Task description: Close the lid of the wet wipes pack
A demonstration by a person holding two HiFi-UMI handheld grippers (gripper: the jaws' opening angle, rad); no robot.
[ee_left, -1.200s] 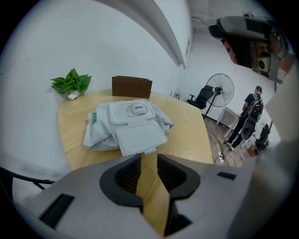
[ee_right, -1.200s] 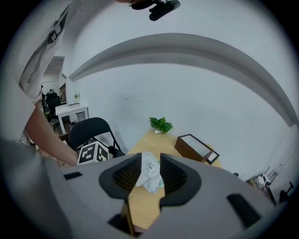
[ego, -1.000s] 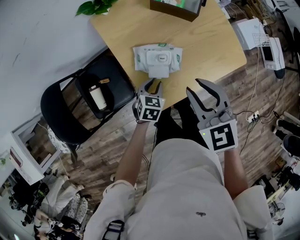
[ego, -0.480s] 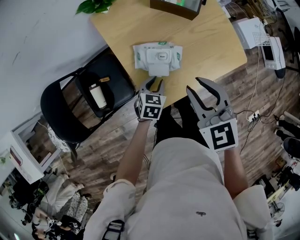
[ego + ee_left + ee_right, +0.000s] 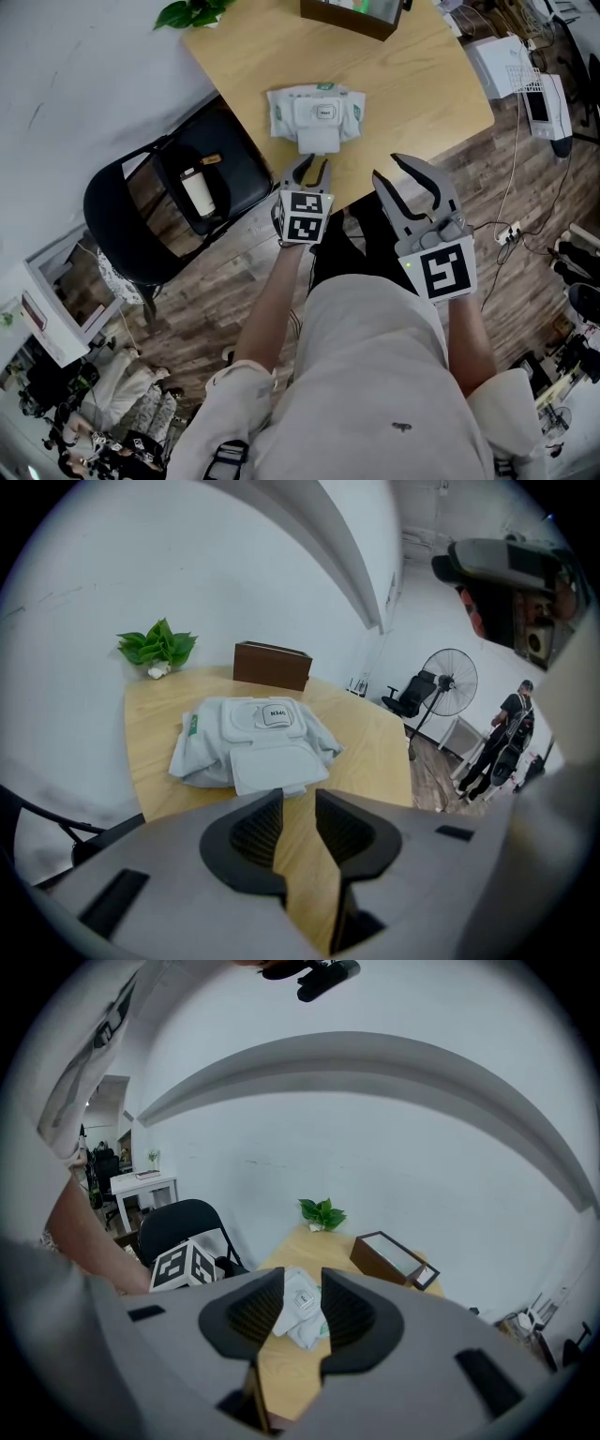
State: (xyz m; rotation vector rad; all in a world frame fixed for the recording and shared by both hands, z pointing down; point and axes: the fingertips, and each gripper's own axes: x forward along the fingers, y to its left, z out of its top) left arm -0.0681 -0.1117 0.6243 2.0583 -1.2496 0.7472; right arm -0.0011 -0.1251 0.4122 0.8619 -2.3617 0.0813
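The white wet wipes pack (image 5: 316, 112) lies on the wooden table (image 5: 412, 84) with its lid flap (image 5: 319, 142) folded out flat toward the near edge. In the left gripper view the pack (image 5: 253, 728) and its open flap (image 5: 272, 767) sit just beyond the jaws. My left gripper (image 5: 308, 170) hovers at the table's near edge, just short of the flap, open and holding nothing. My right gripper (image 5: 401, 178) hangs off the table's front to the right, open and holding nothing. The pack (image 5: 302, 1309) shows between its jaws, farther off.
A brown open box (image 5: 352, 14) and a green plant (image 5: 192, 11) stand at the table's far side. A black chair (image 5: 169, 202) carrying a white bottle (image 5: 197, 192) is to the left. Cables and gear lie on the floor at right.
The left gripper has rolled slightly and edged a little to the right near the flap. The right gripper and the pack have not moved.
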